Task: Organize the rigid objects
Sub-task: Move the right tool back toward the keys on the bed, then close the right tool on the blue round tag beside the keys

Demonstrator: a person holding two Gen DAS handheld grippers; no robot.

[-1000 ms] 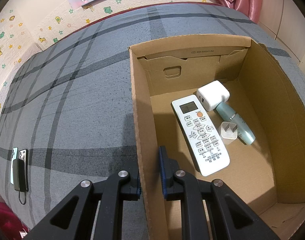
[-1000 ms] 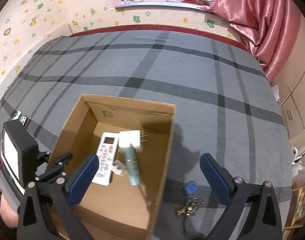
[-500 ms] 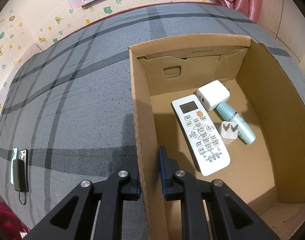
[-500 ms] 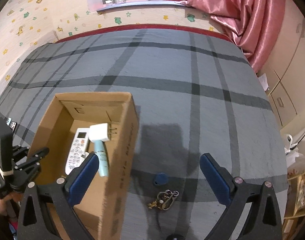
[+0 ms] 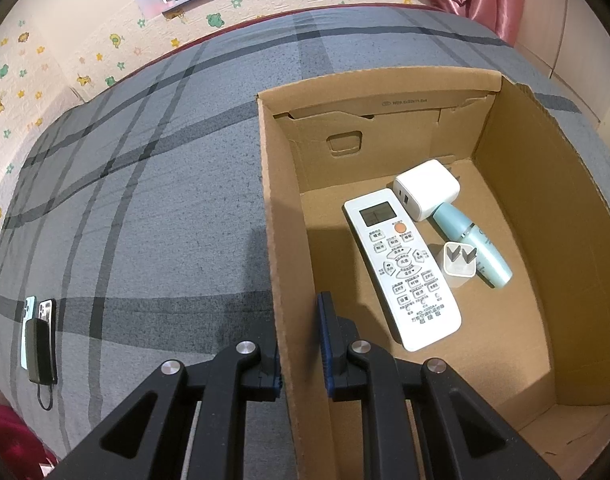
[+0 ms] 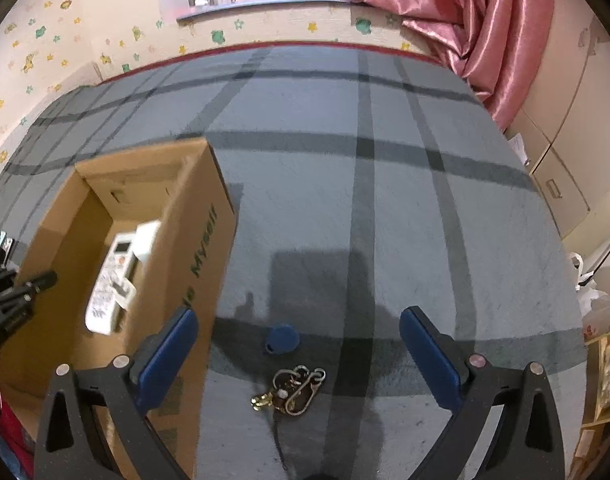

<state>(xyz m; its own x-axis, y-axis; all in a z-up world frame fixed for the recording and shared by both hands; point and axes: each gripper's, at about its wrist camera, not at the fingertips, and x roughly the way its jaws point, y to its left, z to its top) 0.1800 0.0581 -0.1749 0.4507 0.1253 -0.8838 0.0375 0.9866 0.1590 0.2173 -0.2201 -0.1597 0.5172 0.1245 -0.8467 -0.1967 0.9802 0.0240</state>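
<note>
Underneath everything we see a grey plaid bedspread (image 6: 405,200) that fills most of both views. Next in size is the cardboard box (image 5: 545,216), open at the top and resting on the bedspread; in the right wrist view it sits to the left of our right gripper (image 6: 299,356). Our left gripper (image 5: 301,344) has its jaws drawn narrow on the box's left wall, one finger outside and one inside, so we are clamping that wall. Our right gripper hangs over the bedspread with its jaws spread wide and nothing between them.

Inside the box we find a white remote control (image 5: 403,266) lying face up, buttons showing. Just beside it lies a teal bottle (image 5: 473,246) on its side. A large white charger (image 5: 427,189) rests near the remote's screen end, touching the bottle's top. A small white plug (image 5: 459,264), prongs up, sits between the remote and the bottle.

Outside the box, on the bedspread between our right gripper's fingers, lie a key bunch (image 6: 293,390) and, just beyond it, a round blue tag (image 6: 281,338). Far to the left in the left wrist view we see a pair of phones (image 5: 39,332) lying on the bedspread, well apart from the box.
</note>
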